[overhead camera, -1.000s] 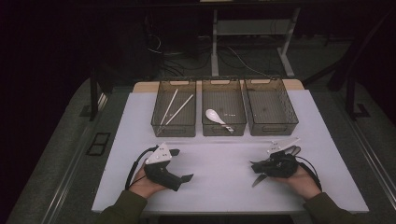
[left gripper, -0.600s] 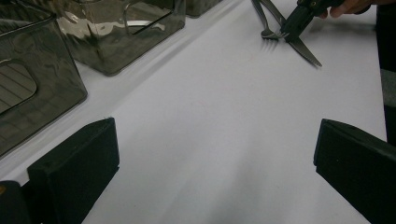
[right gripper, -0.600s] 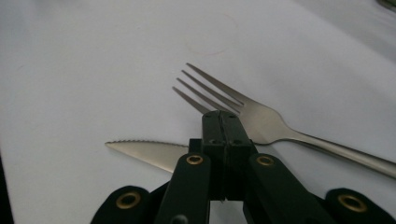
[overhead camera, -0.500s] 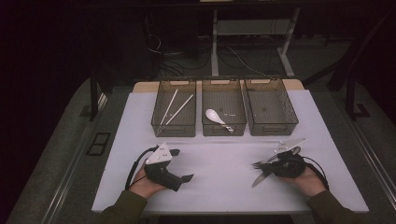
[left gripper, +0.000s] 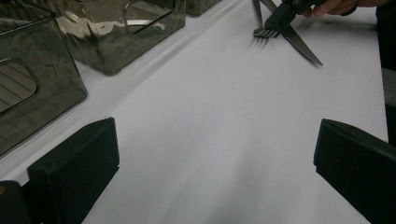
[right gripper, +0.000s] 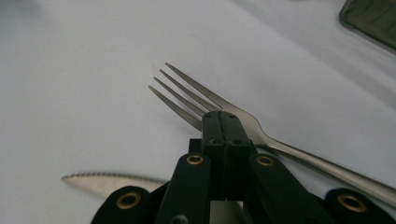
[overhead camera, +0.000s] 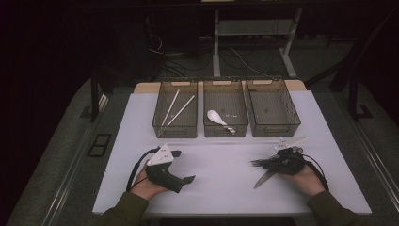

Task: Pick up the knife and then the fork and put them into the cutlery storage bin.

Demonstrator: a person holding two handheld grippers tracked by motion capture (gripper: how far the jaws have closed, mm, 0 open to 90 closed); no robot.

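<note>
Place: a lab-style recording bench.
Evidence: white table [overhead camera: 226, 193], loose cables [overhead camera: 197, 56] on the dark floor beyond the grippers, metal desk frame [overhead camera: 216, 42].

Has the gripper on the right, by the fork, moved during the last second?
Yes. The right gripper has slid slightly rightward along the table, away from the middle bin, jaws shut over the fork.

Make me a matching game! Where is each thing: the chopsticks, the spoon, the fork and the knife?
Things:
1. chopsticks
2. spoon
3. fork
4. knife

Places:
A. lying on the table
B. in the left bin
C. at the right gripper, jaws shut
D. in the middle bin

Pairs: 1-B, 2-D, 3-C, 4-A
</note>
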